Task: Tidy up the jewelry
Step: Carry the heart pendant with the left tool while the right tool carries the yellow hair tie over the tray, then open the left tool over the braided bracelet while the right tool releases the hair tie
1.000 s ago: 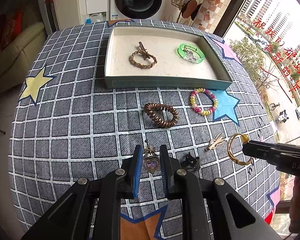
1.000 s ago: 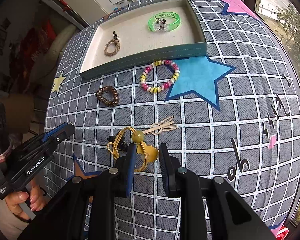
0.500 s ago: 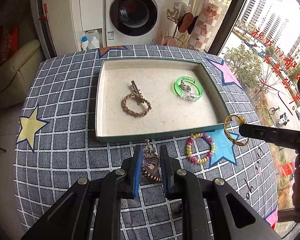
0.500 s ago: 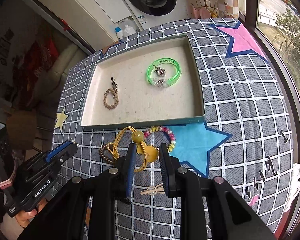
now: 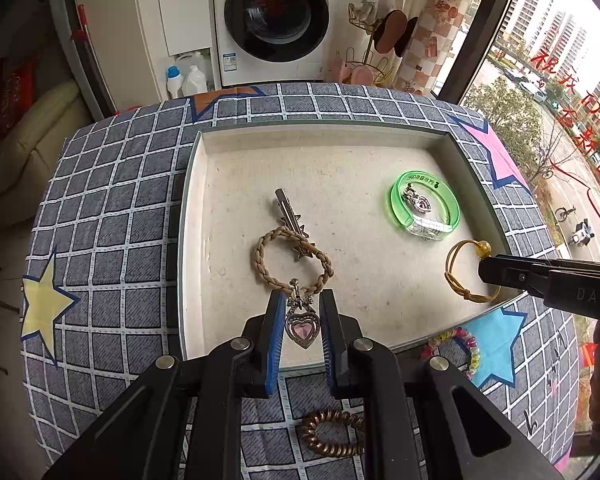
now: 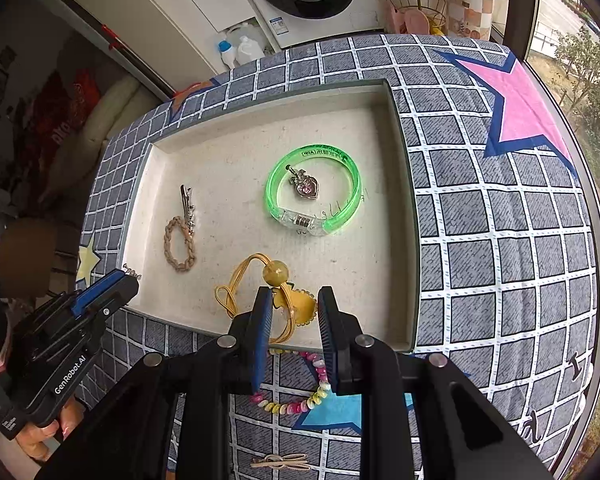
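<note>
My left gripper (image 5: 299, 312) is shut on a silver earring with a pink heart (image 5: 302, 326), held over the front edge of the shallow teal-rimmed tray (image 5: 188, 184). My right gripper (image 6: 292, 304) is shut on a yellow cord hair tie with a bead (image 6: 276, 274), over the tray's front right part; it also shows in the left wrist view (image 5: 466, 270). In the tray lie a braided beige bracelet (image 5: 292, 260), a silver hair clip (image 5: 290, 212), and a green bangle (image 6: 312, 190) with a matching heart earring (image 6: 306, 186) inside it.
On the checked cloth in front of the tray lie a brown coil hair tie (image 5: 332, 432), a multicoloured bead bracelet (image 6: 296, 400) and a beige bow clip (image 6: 282, 460). A washing machine (image 5: 276, 20) and bottles stand behind the table.
Both grippers have moved forward from the cloth to over the tray, each still holding its piece. The tray looms larger and the loose items now lie beneath and behind the fingers.
</note>
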### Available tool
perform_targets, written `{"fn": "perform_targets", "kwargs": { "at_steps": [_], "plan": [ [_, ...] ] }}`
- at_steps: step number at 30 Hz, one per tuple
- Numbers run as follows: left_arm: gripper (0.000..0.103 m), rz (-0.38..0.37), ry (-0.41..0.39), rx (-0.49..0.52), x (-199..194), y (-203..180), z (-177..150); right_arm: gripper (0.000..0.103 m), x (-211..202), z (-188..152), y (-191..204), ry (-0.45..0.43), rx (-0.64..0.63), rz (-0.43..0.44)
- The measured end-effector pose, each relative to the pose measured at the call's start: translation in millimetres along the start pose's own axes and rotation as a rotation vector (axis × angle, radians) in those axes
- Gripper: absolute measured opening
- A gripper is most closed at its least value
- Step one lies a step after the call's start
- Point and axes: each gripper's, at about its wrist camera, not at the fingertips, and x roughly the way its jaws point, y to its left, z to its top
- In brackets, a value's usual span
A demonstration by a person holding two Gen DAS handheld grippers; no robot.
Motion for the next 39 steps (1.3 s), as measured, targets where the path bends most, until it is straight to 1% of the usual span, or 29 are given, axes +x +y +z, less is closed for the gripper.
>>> {"fn": "perform_targets", "kwargs": {
  "at_steps": [6,13,17,22,29,30,31,33,34,39],
  "plan": [
    [0.03,0.026,0.054,0.004,30,1,5,0.025,23,11,-11,0.032,-0.001,-0.023],
    [0.03,0.045,0.088,0.0,49,-1,8,0.025,38,19,-16,0.049,-0.031,-0.056],
    [0.03,0.052,0.088,-0.006,54,-1,12,0.025,41,28,-19,0.042,-0.037,-0.071],
    [0.03,0.084,0.075,0.012,57,-4,16,0.025,43,35,-18,0.031,-0.064,-0.088],
    [0.031,0.117,0.085,0.021,58,-6,19,0.026,45,34,-10,0.033,-0.107,-0.118],
    [0.031,0.124,0.086,0.022,58,-6,19,0.027,46,34,-9,0.034,-0.107,-0.118],
    [0.031,0.131,0.088,0.021,58,-6,19,0.03,47,35,-7,0.034,-0.105,-0.115],
    [0.031,0.138,0.094,0.012,58,-5,18,0.039,47,34,-7,0.034,-0.1,-0.108],
    [0.031,0.14,0.097,0.006,58,-5,18,0.046,45,33,-8,0.032,-0.096,-0.106],
    [0.031,0.146,0.089,-0.012,52,-2,17,0.047,37,33,-10,0.015,-0.068,-0.064]
  ]
}}
